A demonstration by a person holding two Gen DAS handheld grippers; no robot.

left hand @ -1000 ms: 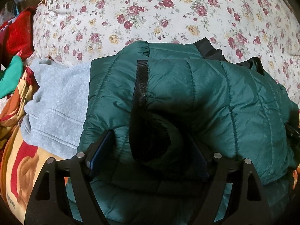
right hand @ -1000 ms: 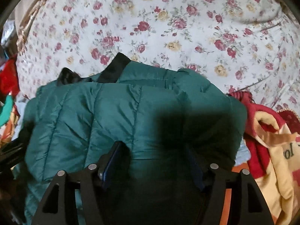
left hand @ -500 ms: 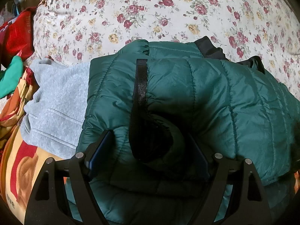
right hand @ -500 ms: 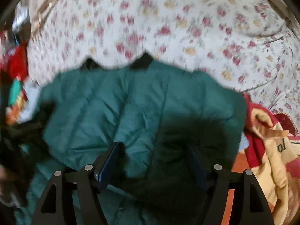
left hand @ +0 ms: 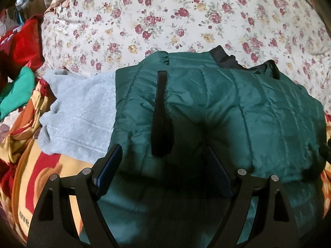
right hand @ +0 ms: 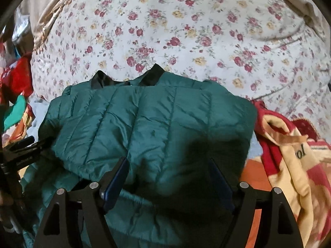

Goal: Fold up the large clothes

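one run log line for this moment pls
fold: green puffer jacket doubled over on floral bedspread | left gripper open | right gripper open

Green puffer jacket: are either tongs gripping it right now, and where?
Neither. Both the left tongs and the right tongs stand wide open over the folded green puffer jacket, with no fabric pinched between the fingers.

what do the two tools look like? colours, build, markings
Both match: the left tool and right tool have matte black triangular cut-out linkages with silver pivot pins and flat dark-blue finger pads. The right view shows small white lettering on the left tool's body, unreadable.
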